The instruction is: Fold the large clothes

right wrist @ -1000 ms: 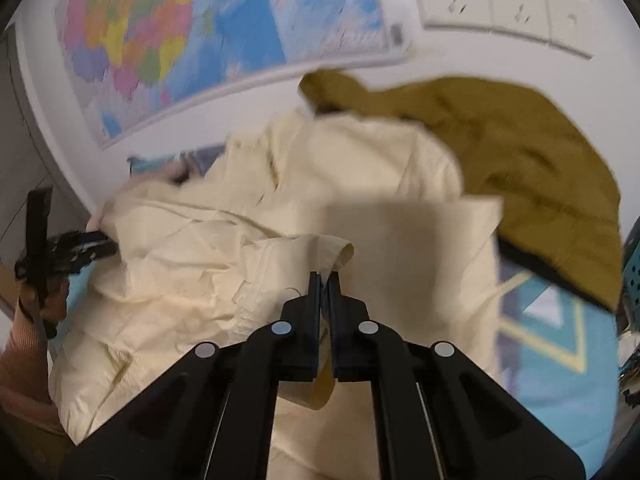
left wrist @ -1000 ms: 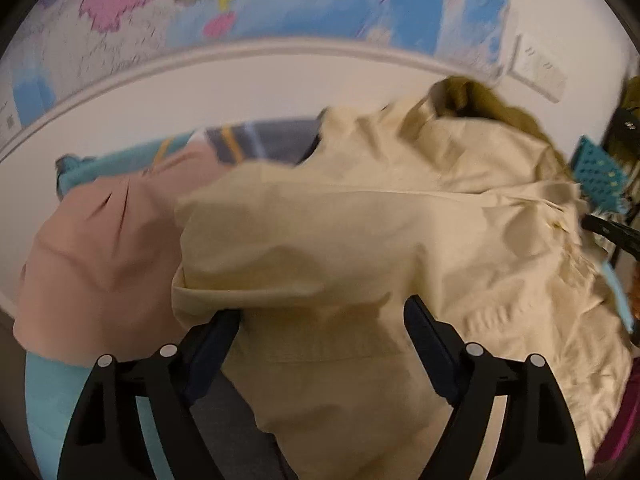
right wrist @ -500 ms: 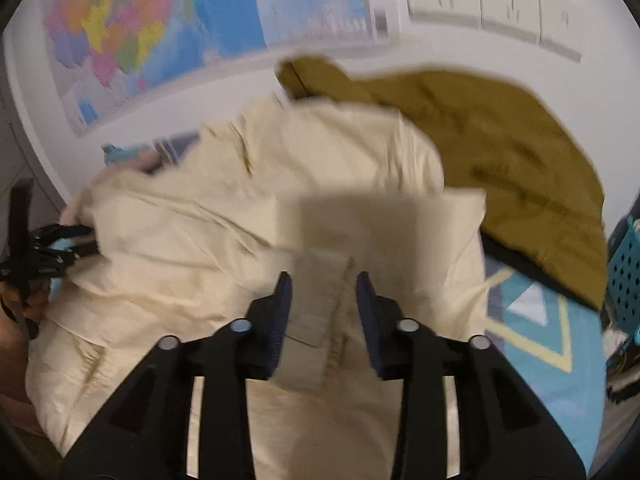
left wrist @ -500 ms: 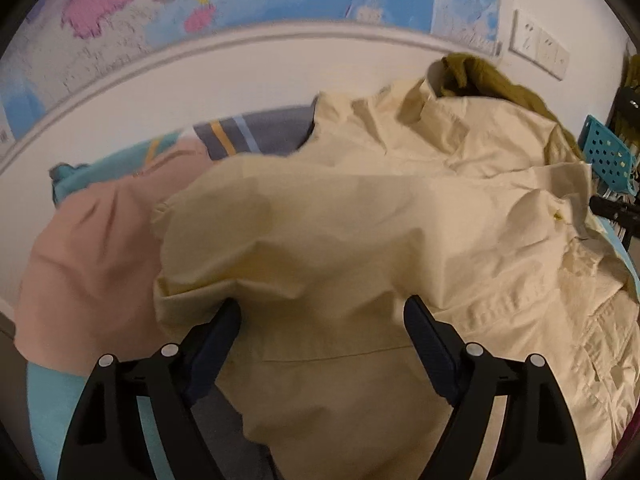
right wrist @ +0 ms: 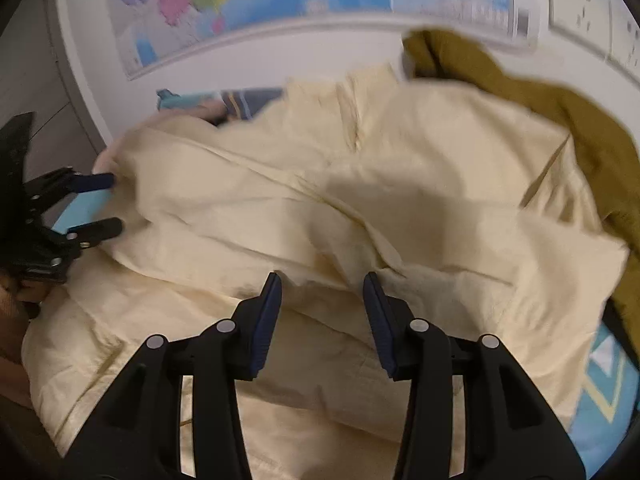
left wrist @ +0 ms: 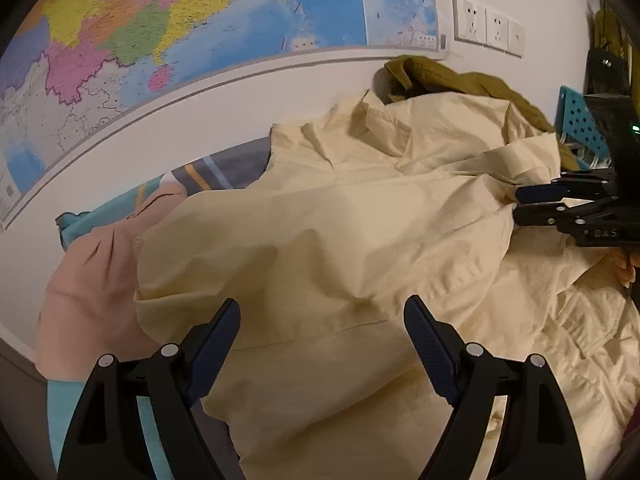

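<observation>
A large cream shirt [left wrist: 360, 232] lies crumpled on the bed, collar toward the wall; it also fills the right wrist view [right wrist: 360, 200]. My left gripper [left wrist: 322, 316] is open, jaws wide, just above a folded-over edge of the shirt at its left side, holding nothing. My right gripper [right wrist: 322, 288] is open above the shirt's right part, holding nothing. It shows in the left wrist view [left wrist: 520, 206] at the right, and the left gripper shows in the right wrist view [right wrist: 108, 202] at the left.
An olive garment [right wrist: 568, 108] lies behind the shirt by the wall. A pink garment [left wrist: 88, 280] lies at the left. The bedcover [right wrist: 608, 392] is blue patterned. A wall map [left wrist: 180, 32] and sockets [left wrist: 486, 26] are behind. A teal basket [left wrist: 580, 120] stands at the right.
My right gripper has opened and let go of the shirt edge it was shut on. The shirt has settled flatter. My left gripper stays open and has drawn back slightly.
</observation>
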